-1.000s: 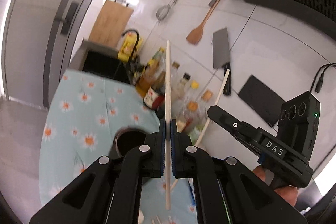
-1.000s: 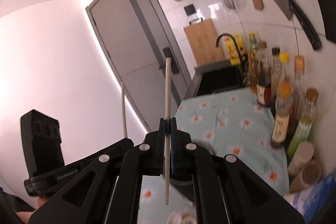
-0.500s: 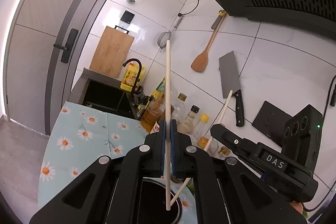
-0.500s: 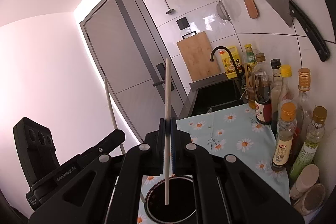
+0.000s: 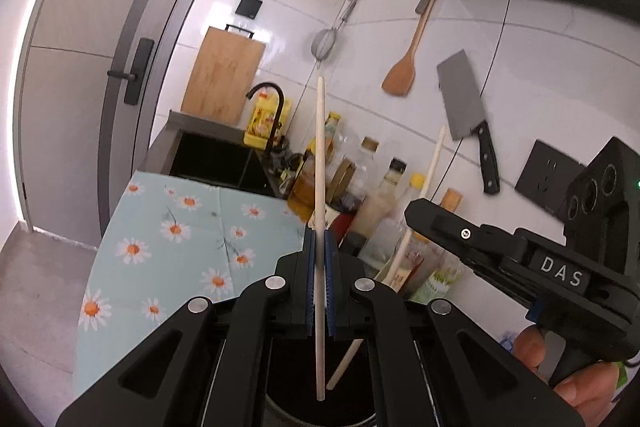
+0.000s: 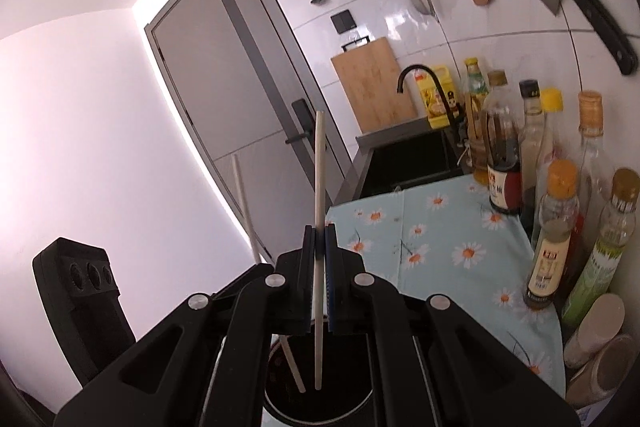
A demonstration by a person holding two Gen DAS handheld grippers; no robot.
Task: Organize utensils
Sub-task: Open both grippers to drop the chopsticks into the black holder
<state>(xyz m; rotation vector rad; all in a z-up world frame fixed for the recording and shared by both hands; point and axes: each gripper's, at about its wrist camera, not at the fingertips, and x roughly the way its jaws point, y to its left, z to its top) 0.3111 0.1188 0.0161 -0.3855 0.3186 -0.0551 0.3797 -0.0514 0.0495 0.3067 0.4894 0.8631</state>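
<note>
Daisy-print cloth [image 5: 172, 227] on counter, bottles [image 6: 504, 163] along tiled wall. Black holder [image 6: 320, 411] directly beneath both grippers, mouth up.

Left gripper [image 5: 319, 279] pinching left chopstick [image 5: 320, 155] near mid-length, long axis upright, lower tip inside holder mouth. Right gripper [image 6: 319, 275] likewise clamped on right chopstick [image 6: 319, 167], upright, tip within rim (both about equally near). Sticks nearly touching low down.

Against a second ago: holder then ahead and below tips; now under them, both hands lower.
</note>
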